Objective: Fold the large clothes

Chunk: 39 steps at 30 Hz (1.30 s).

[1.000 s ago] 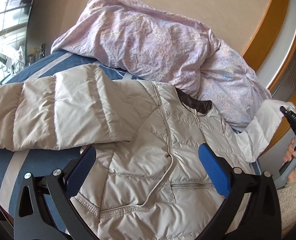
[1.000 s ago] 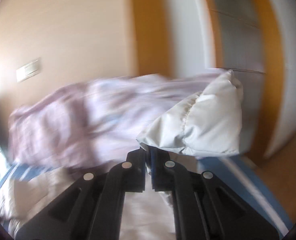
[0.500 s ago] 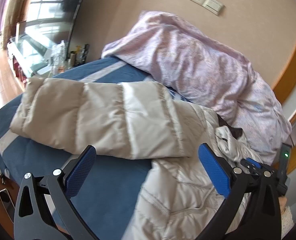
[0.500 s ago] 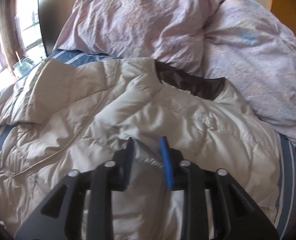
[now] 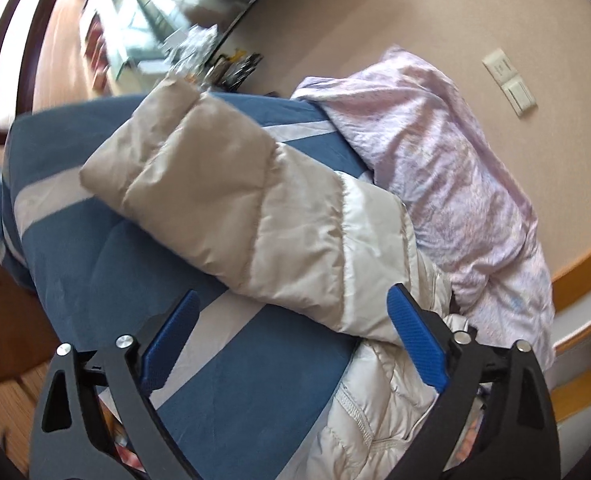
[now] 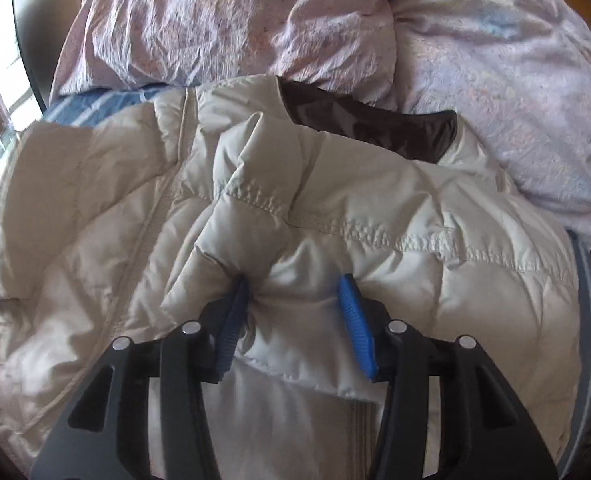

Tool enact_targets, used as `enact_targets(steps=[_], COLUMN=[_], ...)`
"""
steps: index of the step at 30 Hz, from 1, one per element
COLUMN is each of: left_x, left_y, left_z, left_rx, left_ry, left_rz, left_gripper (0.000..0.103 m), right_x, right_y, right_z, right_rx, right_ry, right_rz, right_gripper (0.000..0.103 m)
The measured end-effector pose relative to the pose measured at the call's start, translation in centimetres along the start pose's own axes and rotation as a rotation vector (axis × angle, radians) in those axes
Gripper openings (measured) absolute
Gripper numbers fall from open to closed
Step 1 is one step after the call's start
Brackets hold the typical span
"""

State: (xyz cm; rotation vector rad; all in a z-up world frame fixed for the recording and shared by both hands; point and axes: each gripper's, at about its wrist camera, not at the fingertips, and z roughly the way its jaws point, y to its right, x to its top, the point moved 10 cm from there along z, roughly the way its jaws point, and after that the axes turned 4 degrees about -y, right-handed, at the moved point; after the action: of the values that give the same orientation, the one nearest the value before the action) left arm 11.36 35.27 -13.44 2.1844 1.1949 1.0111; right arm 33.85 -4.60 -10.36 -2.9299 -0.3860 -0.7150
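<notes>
A beige quilted down jacket (image 6: 335,208) with a dark brown collar lining (image 6: 375,124) lies on a blue bed. Its right sleeve is folded across the body, and my right gripper (image 6: 295,308) sits open on it, blue pads either side of a fabric bulge. In the left wrist view the other sleeve (image 5: 231,200) lies stretched out over the blue sheet (image 5: 95,248). My left gripper (image 5: 291,332) is open and empty, hovering above the sleeve's shoulder end.
A crumpled pink-lilac duvet (image 5: 447,168) is heaped against the wall behind the jacket, also in the right wrist view (image 6: 335,20). The bed's left edge drops to a wooden floor (image 5: 15,320). A wall switch (image 5: 511,84) and a cluttered desk (image 5: 199,56) are beyond.
My right gripper carried the sleeve over the jacket body and opened, letting it go. My left gripper swung left toward the outstretched sleeve and stayed open.
</notes>
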Motion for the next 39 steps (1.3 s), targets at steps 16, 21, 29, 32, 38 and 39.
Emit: enact_targets(steps=[16,21,29,32,38,39], left_x=[3.7,4.6,8.3,9.6,7.3,5.7], left_y=[-7.1,-8.3,-2.6,3.4,18.1,21.3], left_z=[1.9,2.1,-0.1,-1.8,-2.9,-2.6], left_rx=[0.001,0.024,0.039,-0.005,-0.173,-0.218], left_ry=[0.050,0.072,0.149,0.195,0.194,0.169], left_rz=[-0.367,-0.416,-0.237,-0.122,0.149,0.208], left_gripper=[0.055,0.028,0.006,0.006,0.006,0.006], right_x=[-2.0,-3.0,-4.2,-4.5,-5.4,-5.7], right_y=[4.0,5.9,10.2,12.0,15.5,16.1], right_z=[-8.6,-9.7,-12.2,-13.2,-14.8,-15.0], right_rx=[0.180,0.166,0.129,0.112,0.092,0.090], right_ry=[0.087,0.098,0.165,0.197,0.235,0.242], right_rz=[0.143,0.148,0.187,0.211,0.265,0.276], right_gripper=[0.063,0.063,0.063,0.066,0.067,0.067])
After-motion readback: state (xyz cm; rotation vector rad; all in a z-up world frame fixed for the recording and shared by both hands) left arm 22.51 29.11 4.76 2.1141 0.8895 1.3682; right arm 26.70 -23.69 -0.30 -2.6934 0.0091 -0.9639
